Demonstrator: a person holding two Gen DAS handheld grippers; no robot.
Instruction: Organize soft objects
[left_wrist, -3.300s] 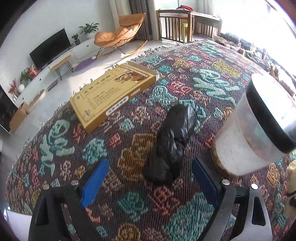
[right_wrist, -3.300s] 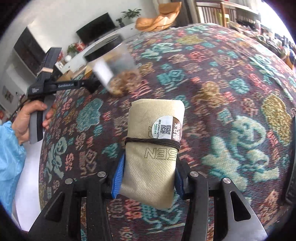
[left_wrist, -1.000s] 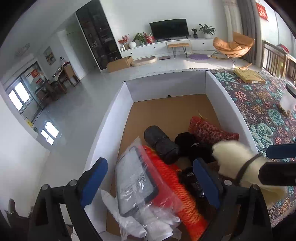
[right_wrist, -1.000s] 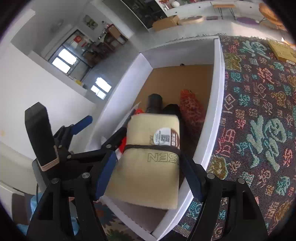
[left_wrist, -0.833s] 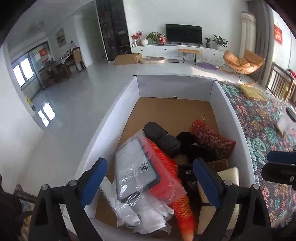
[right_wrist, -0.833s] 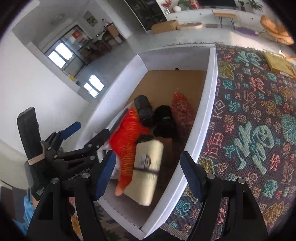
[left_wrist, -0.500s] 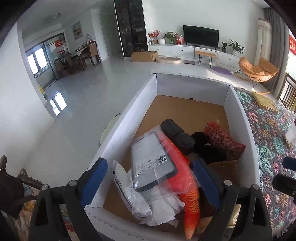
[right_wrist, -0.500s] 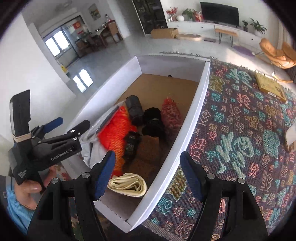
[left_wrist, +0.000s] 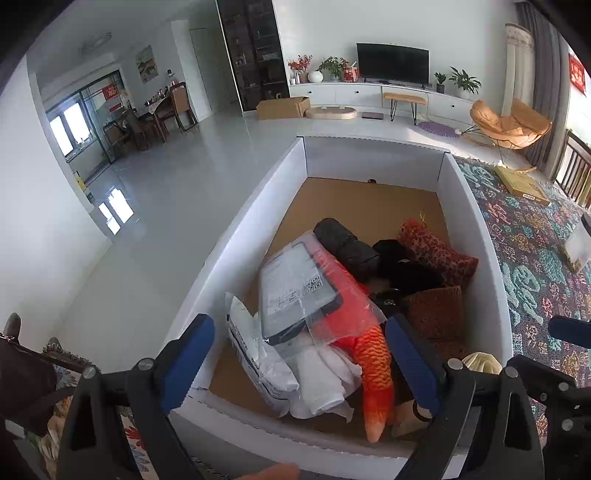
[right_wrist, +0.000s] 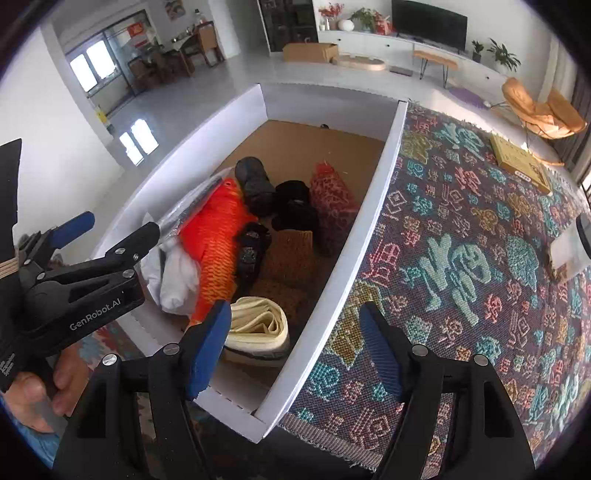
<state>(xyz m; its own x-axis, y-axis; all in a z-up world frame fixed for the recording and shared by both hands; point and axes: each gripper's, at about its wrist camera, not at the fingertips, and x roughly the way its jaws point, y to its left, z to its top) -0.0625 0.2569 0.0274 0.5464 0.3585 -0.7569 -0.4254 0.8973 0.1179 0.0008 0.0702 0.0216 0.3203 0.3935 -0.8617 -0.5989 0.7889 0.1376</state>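
- White box (right_wrist: 373, 206), centre of the right wrist view, beside the patterned rug (right_wrist: 461, 258): holds the soft items gathered so far.
- Cream fabric roll (right_wrist: 258, 325), lower centre of that view: lying in the near corner of the box, against the right wall, clear of both grippers.
- Orange fish plush (right_wrist: 214, 251), left of the roll; partly under a clear plastic packet (left_wrist: 299, 284) in the left wrist view.
- Dark roll (right_wrist: 255, 181), black bundle (right_wrist: 295, 206), red patterned pouch (right_wrist: 332, 199): packed mid-box; brown knit piece (right_wrist: 291, 251) in front of them.
- Right gripper (right_wrist: 293, 341), bottom of frame: fingers spread, nothing between them, poised above the box's right wall.
- Left gripper (left_wrist: 299, 365), bottom of its frame: fingers spread wide, empty, above the box's near end.
- Progress, judged: well along; box holds many items.
- Remaining on rug: flat yellow carton (right_wrist: 521, 162), upper right; lidded container (right_wrist: 570, 243), right edge; neither evidently soft.
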